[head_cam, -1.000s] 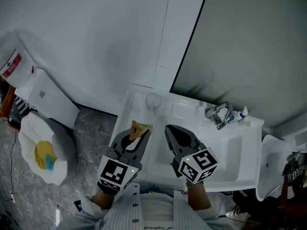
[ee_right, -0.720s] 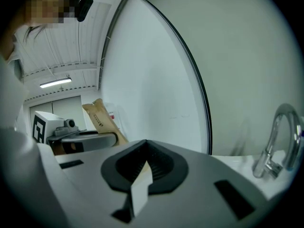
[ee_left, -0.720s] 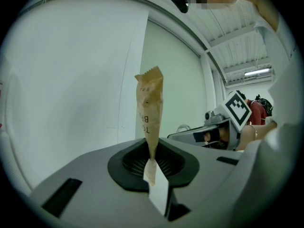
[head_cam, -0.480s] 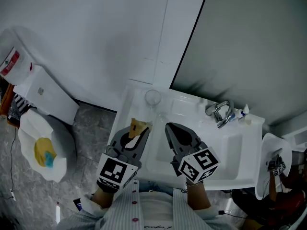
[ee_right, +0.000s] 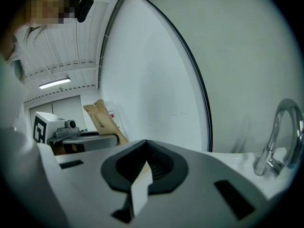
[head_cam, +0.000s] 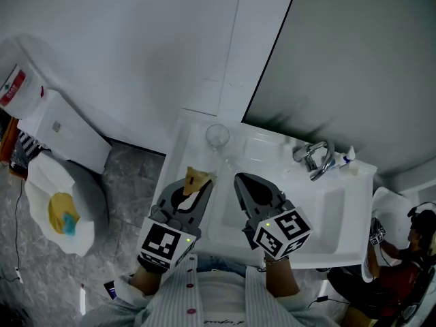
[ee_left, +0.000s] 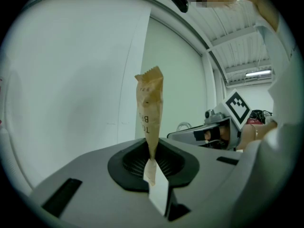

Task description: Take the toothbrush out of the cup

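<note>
Only the bystander (head_cam: 400, 272) at lower right has shifted; brown paper-wrapped toothbrush (ee_left: 150, 110), print partly readable "TO…", "B…" in left gripper view alone, stands clamped in the left gripper (ee_left: 151, 163), out of the clear glass cup (head_cam: 217, 135) on the rim of the white sink (head_cam: 185, 147); right gripper (ee_right: 142, 170) closed, empty.

paper packet (ee_left: 149, 109): brown kraft paper, matt, a little creased.
cup (head_cam: 217, 135): clear like glass, glossy.
sink (head_cam: 338, 213): white, smooth, glossy, looks like ceramic.
tap (head_cam: 315, 159): polished metal, very shiny.
left gripper (ee_left: 152, 161), right gripper (ee_right: 141, 169): matt grey plastic shell, black ribbed inside at the jaws.
floor (head_cam: 129, 182): grey veined stone-like tiles, slight sheen.
shirt (head_cam: 218, 305): striped woven cloth, matt.
wall (head_cam: 136, 46): smooth, matt white.
</note>
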The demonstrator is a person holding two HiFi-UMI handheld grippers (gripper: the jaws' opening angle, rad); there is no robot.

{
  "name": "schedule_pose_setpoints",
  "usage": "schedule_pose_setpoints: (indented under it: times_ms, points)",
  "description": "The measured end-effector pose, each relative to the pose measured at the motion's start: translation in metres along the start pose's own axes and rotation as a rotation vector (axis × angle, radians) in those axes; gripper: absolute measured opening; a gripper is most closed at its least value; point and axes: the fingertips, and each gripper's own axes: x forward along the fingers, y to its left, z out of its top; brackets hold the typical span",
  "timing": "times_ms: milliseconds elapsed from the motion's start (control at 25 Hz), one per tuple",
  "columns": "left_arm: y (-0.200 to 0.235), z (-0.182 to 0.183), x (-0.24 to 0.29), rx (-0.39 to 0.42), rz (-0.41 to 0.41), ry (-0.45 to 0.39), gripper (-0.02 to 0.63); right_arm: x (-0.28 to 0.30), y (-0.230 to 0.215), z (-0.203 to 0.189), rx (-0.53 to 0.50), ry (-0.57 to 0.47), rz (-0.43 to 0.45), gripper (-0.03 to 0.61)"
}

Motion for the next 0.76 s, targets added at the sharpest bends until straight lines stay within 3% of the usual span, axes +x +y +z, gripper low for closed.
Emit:
schedule_pose_setpoints:
  times_ms: [760]
  points:
    - [0.0,-0.01,0.011,0.011,0.004,0.016,0.046,0.005,-0.009,-0.009,0.004,0.038,0.013,0.011]
